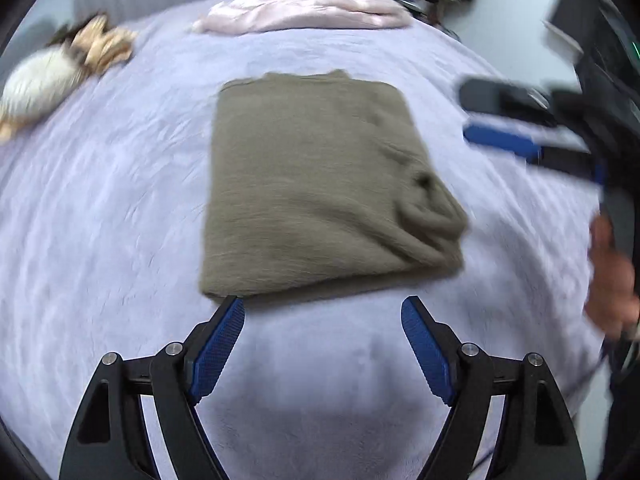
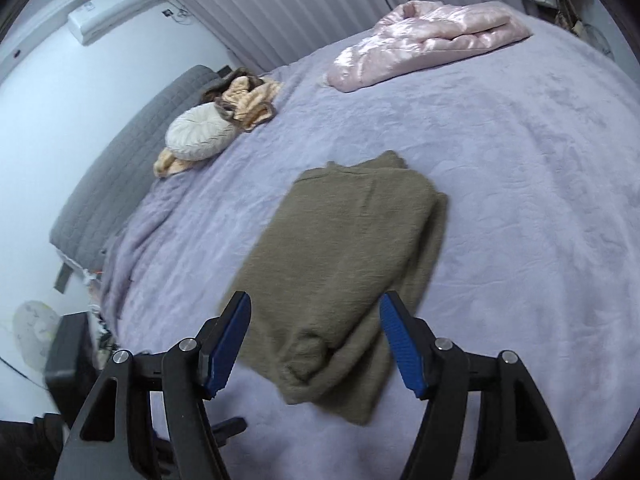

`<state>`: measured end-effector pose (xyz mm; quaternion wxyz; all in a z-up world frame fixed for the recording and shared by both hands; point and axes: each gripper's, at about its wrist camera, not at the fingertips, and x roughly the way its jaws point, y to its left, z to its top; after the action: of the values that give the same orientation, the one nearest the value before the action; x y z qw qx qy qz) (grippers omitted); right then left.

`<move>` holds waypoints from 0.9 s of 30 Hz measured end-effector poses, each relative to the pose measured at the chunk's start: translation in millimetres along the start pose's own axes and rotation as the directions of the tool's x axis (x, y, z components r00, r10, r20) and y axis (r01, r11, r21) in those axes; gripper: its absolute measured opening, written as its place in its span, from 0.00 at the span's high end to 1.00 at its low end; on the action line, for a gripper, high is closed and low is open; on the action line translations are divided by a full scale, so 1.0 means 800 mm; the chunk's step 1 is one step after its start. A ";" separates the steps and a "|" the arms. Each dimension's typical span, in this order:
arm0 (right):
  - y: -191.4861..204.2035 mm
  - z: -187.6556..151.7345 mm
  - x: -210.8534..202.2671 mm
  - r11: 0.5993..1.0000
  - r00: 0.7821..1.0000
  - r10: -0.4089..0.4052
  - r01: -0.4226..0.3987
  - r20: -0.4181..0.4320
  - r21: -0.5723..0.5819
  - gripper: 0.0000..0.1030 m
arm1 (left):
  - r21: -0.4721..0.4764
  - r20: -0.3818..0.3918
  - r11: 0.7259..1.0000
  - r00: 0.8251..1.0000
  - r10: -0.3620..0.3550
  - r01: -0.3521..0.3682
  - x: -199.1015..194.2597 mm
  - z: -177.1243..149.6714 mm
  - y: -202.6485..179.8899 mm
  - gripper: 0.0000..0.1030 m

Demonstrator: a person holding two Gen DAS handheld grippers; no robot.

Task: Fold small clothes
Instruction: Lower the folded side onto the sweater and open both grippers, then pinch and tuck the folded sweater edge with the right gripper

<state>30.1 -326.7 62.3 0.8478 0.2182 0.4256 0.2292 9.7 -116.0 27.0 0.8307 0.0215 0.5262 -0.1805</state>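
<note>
On the lavender bed (image 2: 520,168), a folded olive garment (image 1: 320,184) lies flat; left gripper (image 1: 323,312) and right gripper (image 2: 315,308) jaws gape, released.

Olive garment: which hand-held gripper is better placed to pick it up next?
Likely right: the right hand-held gripper, open, straddles the olive garment's near end; the left hand-held gripper, open, sits just short of its edge.

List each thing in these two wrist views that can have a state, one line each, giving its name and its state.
olive garment: folded into a rectangle, flat on the bed, held by neither gripper.
left gripper: open, empty.
right gripper: open, nothing clamped.
pink garment: crumpled, unfolded, at the far edge.
peach garment: bunched, unfolded.
round cushion: lying on the peach garment.
lilac blanket: spread over the bed.
</note>
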 end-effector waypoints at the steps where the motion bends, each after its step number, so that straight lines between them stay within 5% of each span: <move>1: 0.004 -0.002 0.012 0.997 0.997 0.075 -0.075 -0.019 0.029 0.31 | -0.041 0.005 0.999 1.000 -0.008 0.008 0.000 0.004 0.014 0.21; 3: 0.006 -0.011 0.045 0.979 0.980 0.185 -0.177 -0.080 0.099 0.31 | -0.065 0.028 0.998 1.000 0.010 -0.009 -0.001 0.010 0.031 0.21; 6: -0.020 -0.024 0.082 0.982 0.986 0.103 -0.080 -0.134 0.169 0.32 | -0.079 0.017 0.996 0.998 0.052 -0.051 0.005 0.010 0.054 0.21; 8: -0.049 -0.032 0.086 0.970 0.991 0.027 0.005 -0.129 0.244 0.47 | -0.109 0.006 0.993 0.999 0.036 -0.036 0.007 0.002 0.077 0.21; 10: -0.055 -0.033 0.073 0.963 0.995 0.019 0.009 -0.102 0.271 0.49 | -0.110 0.011 0.994 1.000 0.018 -0.017 0.005 -0.016 0.097 0.21; 15: -0.005 -0.047 0.036 0.990 0.997 -0.051 0.058 -0.060 0.131 0.43 | -0.071 -0.022 0.997 1.000 0.020 -0.022 0.021 -0.036 0.113 0.21; 20: 0.015 -0.066 0.065 0.986 0.977 -0.157 0.163 -0.141 0.030 0.43 | -0.055 -0.020 0.998 0.999 0.035 -0.036 0.044 -0.031 0.108 0.21; 27: 0.021 -0.070 0.085 0.976 0.965 -0.219 0.215 -0.143 -0.039 0.43 | -0.067 0.007 0.996 0.998 0.062 -0.062 0.057 -0.010 0.102 0.21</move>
<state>16.4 -264.6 -1.0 0.8368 0.1429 0.5052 0.1553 46.7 -51.0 -29.6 0.8386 0.0091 0.5272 -0.1370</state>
